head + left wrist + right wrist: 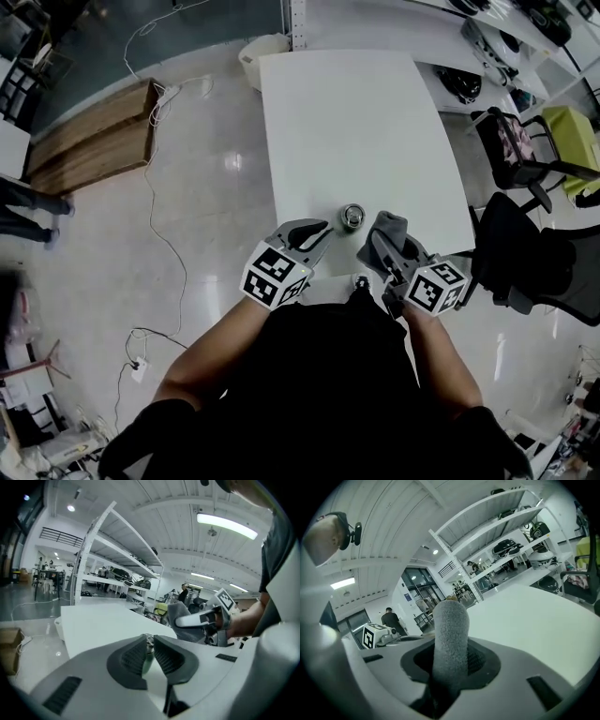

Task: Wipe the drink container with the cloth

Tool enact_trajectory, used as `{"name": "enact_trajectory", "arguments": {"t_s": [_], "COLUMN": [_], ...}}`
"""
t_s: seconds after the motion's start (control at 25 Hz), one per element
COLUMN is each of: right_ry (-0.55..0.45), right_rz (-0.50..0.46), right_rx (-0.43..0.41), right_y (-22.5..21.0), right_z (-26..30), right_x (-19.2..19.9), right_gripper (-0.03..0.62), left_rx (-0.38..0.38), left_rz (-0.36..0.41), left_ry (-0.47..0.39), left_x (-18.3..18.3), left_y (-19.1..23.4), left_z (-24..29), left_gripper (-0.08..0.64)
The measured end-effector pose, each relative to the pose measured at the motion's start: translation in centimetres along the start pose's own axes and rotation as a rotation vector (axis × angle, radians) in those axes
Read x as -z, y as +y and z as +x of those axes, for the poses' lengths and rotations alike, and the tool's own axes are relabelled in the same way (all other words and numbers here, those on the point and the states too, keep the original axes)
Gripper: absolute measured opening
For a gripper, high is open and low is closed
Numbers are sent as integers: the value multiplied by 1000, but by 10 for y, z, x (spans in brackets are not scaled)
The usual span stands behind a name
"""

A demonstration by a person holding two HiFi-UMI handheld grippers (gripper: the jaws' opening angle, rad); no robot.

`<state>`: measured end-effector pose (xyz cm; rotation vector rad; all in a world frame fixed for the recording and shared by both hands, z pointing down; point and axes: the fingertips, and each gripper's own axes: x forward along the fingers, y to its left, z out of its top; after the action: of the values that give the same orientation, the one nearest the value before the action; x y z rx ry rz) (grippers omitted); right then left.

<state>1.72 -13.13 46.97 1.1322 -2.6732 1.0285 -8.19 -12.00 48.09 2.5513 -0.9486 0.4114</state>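
A long white table (356, 122) is spread ahead of both pairs of jaws, and only the held things are seen at its near edge. The left gripper (325, 233) is seen with its jaws narrowed on a drink can (352, 217). In the left gripper view the green body and silver rim are lodged between the ribbed pads (132, 658), which appear to be pressed against it on either side. The can is therefore judged to be pinched upright, with its top showing just past the jaw tips. Whether its base rests on the table cannot be told. The right gripper (384, 248) is clamped on a grey cloth (450, 630). A thick fold is held between its jaws and stands up beyond their tips as a rounded pad. From the left jaws the cloth is found just off to the right, near the can but apart from it, and no contact is shown.

The step in hand is judged to be the bringing together of the two: the can is secured, the cloth is readied, and wiping is not yet begun. For the next move, the protruding fold would need to be carried across to the can's side and pressed lightly against it. It would then be drawn around or along the wall, with a left grip firm enough that the can is not twisted or knocked out from between the pads
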Motion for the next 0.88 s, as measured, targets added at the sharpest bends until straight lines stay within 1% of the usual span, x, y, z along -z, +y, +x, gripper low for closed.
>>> {"name": "enact_trajectory", "arguments": {"t_s": [0.04,0.12,0.16,0.28,0.36,0.52,0.6,0.68,0.76,0.88], "right_ry": [-4,-12,-15,-25,-29,-30,-23,-14,-3,16], "right_rz": [-6,-31,-51,-99,-119,-124,-133,-147,-165,-186], "right_rx": [9,30,39,38,28,14,5,-13,-37,-86], "right_y": [6,17,22,32,36,41,39,37,35,33], "right_z": [-1,-4,-6,-13,-19,-23,-23,-26,-32,-46], "right_x": [2,7,9,10,10,11,11,9,5,3], "right_gripper": [107,107,107,107,107,107,106,106,106,106], "left_rx": [-11,-10,-3,20,34,59,45,28,10,-53], "left_rz": [-21,-55,-59,-32,-18,-17,-20,-41,-71,-86], "left_ry": [-5,2,12,49,59,70,80,81,61,28], "left_x": [0,4,7,13,15,17,19,19,18,14], "left_y": [3,6,5,-5,-13,-30,-37,-45,-56,-69], "left_z": [-6,-17,-20,-22,-23,-32,-33,-31,-29,-23], "left_gripper": [38,20,17,17,17,17,17,17,17,17]}}
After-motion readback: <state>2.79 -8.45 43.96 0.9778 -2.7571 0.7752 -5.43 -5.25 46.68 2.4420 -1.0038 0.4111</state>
